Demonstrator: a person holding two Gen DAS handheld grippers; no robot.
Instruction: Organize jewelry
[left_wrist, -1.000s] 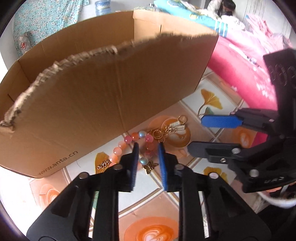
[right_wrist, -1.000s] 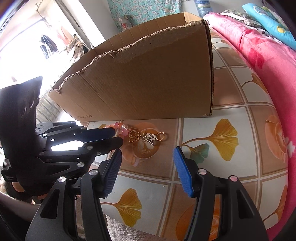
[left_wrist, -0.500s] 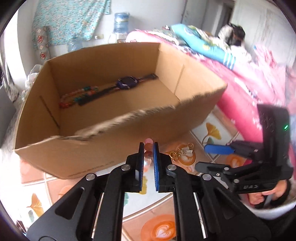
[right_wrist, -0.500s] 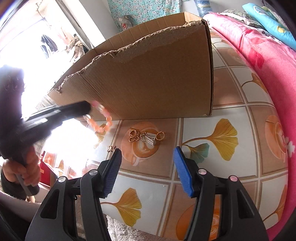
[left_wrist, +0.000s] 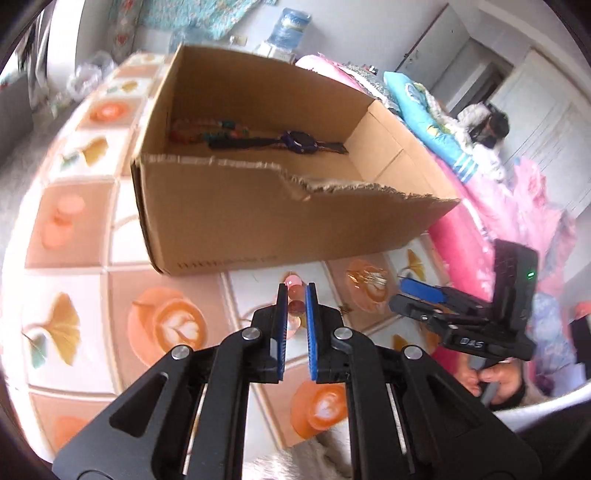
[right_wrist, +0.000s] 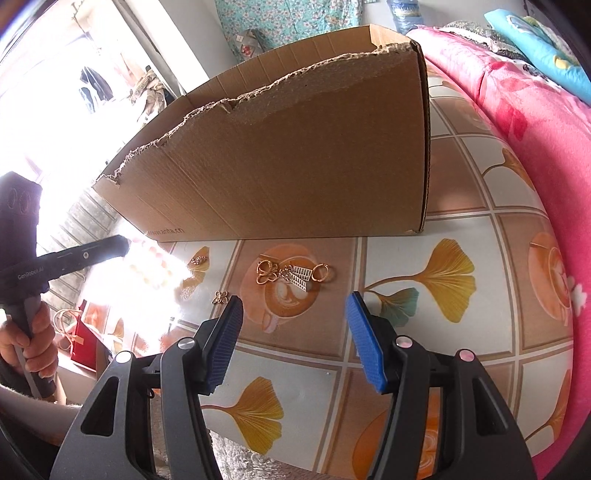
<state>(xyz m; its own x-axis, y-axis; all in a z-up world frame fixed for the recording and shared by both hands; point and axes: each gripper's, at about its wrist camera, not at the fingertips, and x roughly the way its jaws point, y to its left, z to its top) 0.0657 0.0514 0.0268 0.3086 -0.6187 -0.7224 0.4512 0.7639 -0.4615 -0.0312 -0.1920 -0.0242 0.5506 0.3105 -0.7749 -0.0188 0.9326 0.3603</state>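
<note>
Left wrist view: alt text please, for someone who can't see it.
The left gripper is shut on a pink bead bracelet in front of an open cardboard box holding a watch and beads. The open right gripper waits at right over the patterned tablecloth.

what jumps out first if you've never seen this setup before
The big cardboard box with its torn front edge fills the middle of both views; inside it lie a dark watch and a string of coloured beads. In front of it the left gripper is clamped on a pink bead bracelet lifted off the patterned tablecloth. Gold trinkets lie on the cloth ahead of the open right gripper.
</note>
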